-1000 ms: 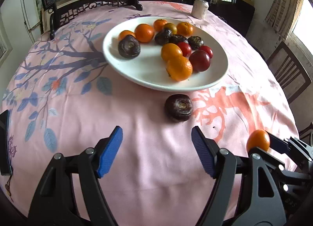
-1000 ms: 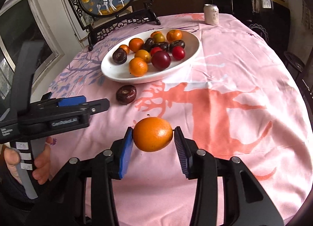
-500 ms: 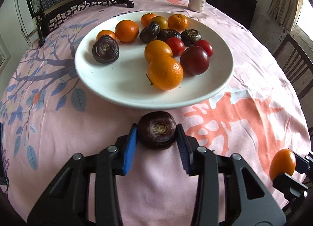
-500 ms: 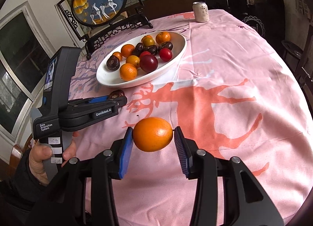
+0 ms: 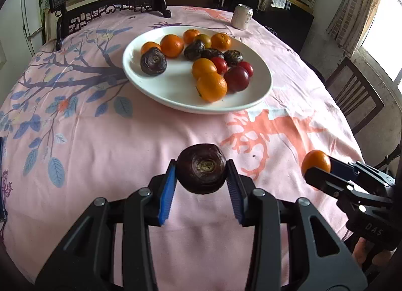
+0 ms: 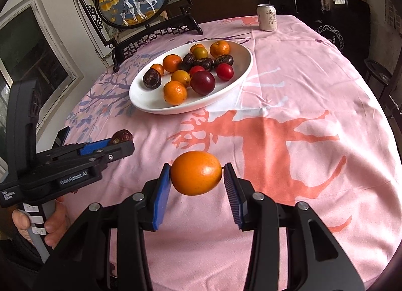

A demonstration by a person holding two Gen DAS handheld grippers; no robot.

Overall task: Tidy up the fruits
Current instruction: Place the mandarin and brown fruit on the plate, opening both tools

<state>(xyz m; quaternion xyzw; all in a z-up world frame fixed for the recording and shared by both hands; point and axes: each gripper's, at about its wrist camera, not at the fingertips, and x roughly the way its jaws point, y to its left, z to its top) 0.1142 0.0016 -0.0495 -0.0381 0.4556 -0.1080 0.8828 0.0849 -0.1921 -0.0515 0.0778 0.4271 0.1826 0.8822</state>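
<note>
Covering the round table, a pink cloth (image 5: 105,165) bore a white plate (image 5: 173,94) of mixed fruit. The left gripper (image 5: 202,185) clamped a dark round fruit (image 5: 201,168) above the cloth, short of the plate; the right gripper (image 6: 197,182) clamped an orange (image 6: 196,176). Either fruit, smooth and round, could probably slip its pads and roll away.
</note>
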